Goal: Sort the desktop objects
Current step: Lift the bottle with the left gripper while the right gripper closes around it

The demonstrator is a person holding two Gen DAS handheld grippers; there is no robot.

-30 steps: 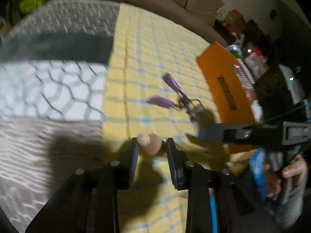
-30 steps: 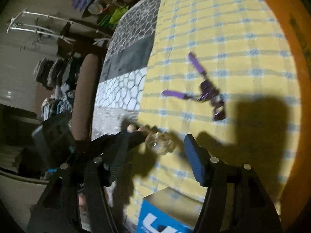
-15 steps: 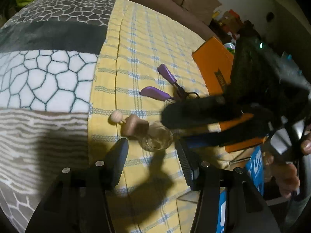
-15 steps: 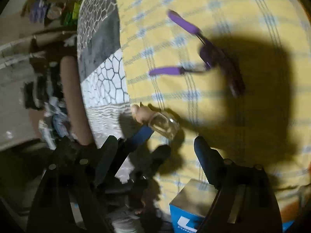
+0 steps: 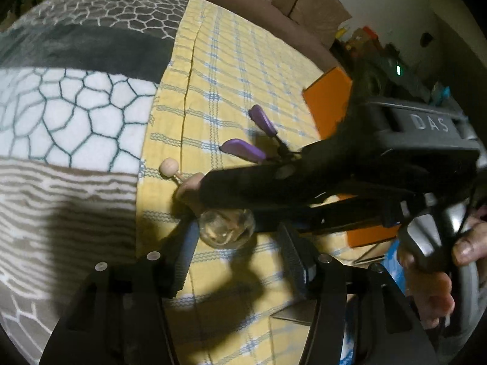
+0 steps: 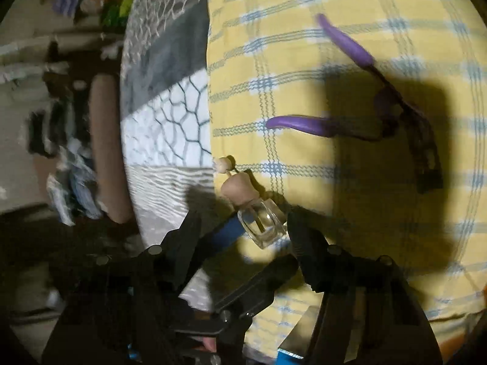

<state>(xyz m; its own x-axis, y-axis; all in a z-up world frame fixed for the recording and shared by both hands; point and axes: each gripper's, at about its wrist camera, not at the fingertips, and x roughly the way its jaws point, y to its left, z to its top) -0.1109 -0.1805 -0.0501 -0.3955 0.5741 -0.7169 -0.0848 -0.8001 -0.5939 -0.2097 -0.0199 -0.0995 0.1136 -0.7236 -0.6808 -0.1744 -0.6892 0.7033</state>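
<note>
A small glass bottle (image 5: pixel 226 228) (image 6: pixel 263 222) with a wooden cap (image 6: pixel 239 185) and a bead (image 5: pixel 168 167) on a string lies on the yellow checked cloth (image 5: pixel 231 70). My left gripper (image 5: pixel 237 255) straddles it and its jaws are opening. The left pad (image 5: pixel 185 243) is at the glass and the right pad stands apart. My right gripper (image 6: pixel 243 237) reaches in from the right and its jaws are closing around the bottle. Its right finger (image 6: pixel 301 237) is against the glass. The left gripper's blue-padded finger (image 6: pixel 226 232) sits between the bottle and the other finger.
A purple-handled eyelash curler (image 5: pixel 255 140) (image 6: pixel 350 121) lies just beyond the bottle. An orange box (image 5: pixel 328 100) lies at the right, a blue and white box (image 5: pixel 392 261) near the front edge. A patterned grey and white blanket (image 5: pixel 76 112) covers the left. A hand (image 5: pixel 432 289) holds the right gripper.
The left jaws have spread off the bottle's cap, and the bottle now lies on the cloth. The right gripper has swung in low over the bottle and its jaws have narrowed around it.
</note>
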